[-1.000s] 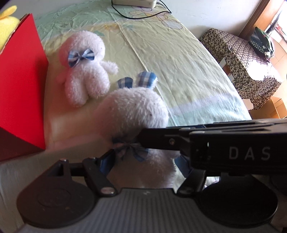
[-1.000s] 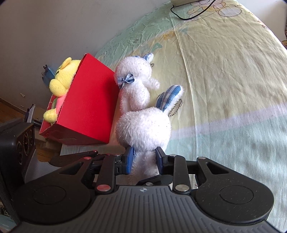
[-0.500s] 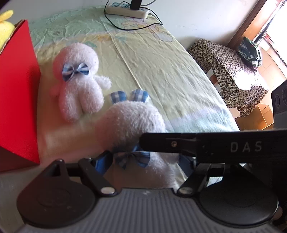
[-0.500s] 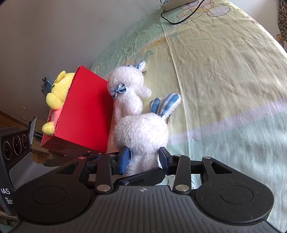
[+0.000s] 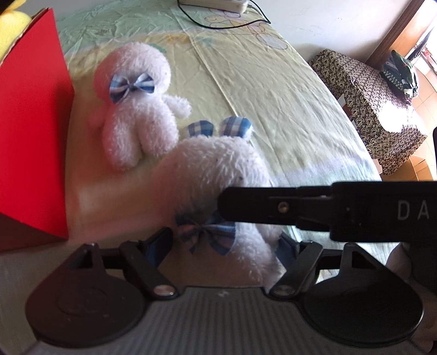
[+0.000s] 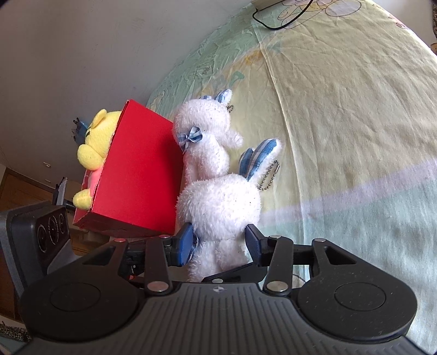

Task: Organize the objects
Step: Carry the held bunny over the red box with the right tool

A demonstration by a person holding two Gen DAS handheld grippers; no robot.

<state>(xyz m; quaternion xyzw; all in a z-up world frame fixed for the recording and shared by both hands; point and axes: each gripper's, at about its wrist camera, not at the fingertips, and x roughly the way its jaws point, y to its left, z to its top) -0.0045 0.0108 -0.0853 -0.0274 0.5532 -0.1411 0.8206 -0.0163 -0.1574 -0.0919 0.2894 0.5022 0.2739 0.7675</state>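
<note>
white plush rabbit (image 6: 218,207) between right gripper (image 6: 221,245) fingers

Fluffy plush rabbit (image 6: 218,202), matt, perhaps cardboard red box (image 6: 139,174), creased cotton-like bedsheet (image 6: 341,114)

a white power strip (image 5: 215,3) with a black cable (image 5: 232,25) lies at the far end of the bed, on a yellow-green sheet (image 5: 273,90) printed with cartoon figures. beside the bed stands a piece of furniture under a dark patterned cloth (image 5: 374,90), with a green-and-black object (image 5: 401,68) on top. a dark speaker (image 6: 38,240) sits low at the left in the right wrist view.
</note>
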